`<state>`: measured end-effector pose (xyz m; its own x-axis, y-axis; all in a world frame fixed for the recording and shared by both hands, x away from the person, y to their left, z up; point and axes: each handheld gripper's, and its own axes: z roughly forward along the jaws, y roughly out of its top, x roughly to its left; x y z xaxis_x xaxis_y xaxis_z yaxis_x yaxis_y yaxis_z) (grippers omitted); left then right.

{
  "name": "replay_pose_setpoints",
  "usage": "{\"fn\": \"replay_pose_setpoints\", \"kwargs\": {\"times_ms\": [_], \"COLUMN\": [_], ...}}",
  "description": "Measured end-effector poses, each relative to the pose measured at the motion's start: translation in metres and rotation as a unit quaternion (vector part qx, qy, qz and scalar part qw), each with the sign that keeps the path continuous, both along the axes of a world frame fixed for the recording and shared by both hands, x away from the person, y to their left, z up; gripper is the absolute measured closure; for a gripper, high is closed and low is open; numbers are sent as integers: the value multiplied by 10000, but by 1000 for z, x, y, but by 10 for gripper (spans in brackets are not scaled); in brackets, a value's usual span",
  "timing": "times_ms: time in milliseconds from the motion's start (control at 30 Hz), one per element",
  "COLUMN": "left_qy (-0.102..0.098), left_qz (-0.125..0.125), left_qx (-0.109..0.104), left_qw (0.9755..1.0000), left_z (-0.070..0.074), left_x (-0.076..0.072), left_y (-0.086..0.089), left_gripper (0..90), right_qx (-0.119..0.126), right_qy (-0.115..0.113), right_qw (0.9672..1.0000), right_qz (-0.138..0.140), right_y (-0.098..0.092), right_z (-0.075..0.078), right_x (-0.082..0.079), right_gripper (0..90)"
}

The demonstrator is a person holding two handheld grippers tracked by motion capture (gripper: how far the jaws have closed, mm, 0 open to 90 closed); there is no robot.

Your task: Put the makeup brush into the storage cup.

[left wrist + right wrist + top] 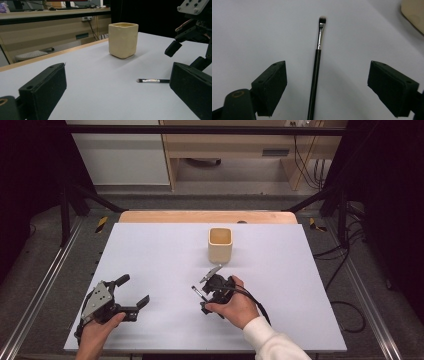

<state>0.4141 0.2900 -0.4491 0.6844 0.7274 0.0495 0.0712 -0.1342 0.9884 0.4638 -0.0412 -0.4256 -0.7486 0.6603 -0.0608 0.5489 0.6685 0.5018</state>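
Thin black-handled makeup brush with silver ferrule and dark bristle tip [319, 50] lies flat on white desk [150, 250], between jaws of right gripper [327, 85], handle running down gap slightly nearer left-hand pad, bristles toward 12 o'clock beyond jaw tips. Right jaws released, spread wide, no pad touching brush. In high view brush [197, 292] at 6 o'clock from cream square ceramic cup [220, 244], well apart. Left gripper [131, 292] at 9 o'clock of brush, jaws released, empty.

One makeup brush [317, 65], lying on the white counter [150, 250]. One cream square cup [220, 244]. Two grippers, left [134, 292] and right [202, 292].
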Motion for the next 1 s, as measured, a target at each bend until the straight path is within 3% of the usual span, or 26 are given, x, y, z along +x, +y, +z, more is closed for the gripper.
{"fn": "replay_pose_setpoints", "kwargs": {"times_ms": [733, 1000], "left_qy": [-2, 0], "left_qz": [-26, -32], "left_qx": [12, 17], "left_qw": [10000, 10000], "left_z": [0, -1], "left_x": [0, 0], "left_y": [-1, -2], "left_gripper": [4, 5], "right_qx": [115, 58], "right_qy": [120, 151], "right_qw": [9998, 9998], "right_qz": [-89, -73], "right_y": [6, 9], "right_z": [-15, -17], "right_x": [4, 3], "right_gripper": [202, 303]}}
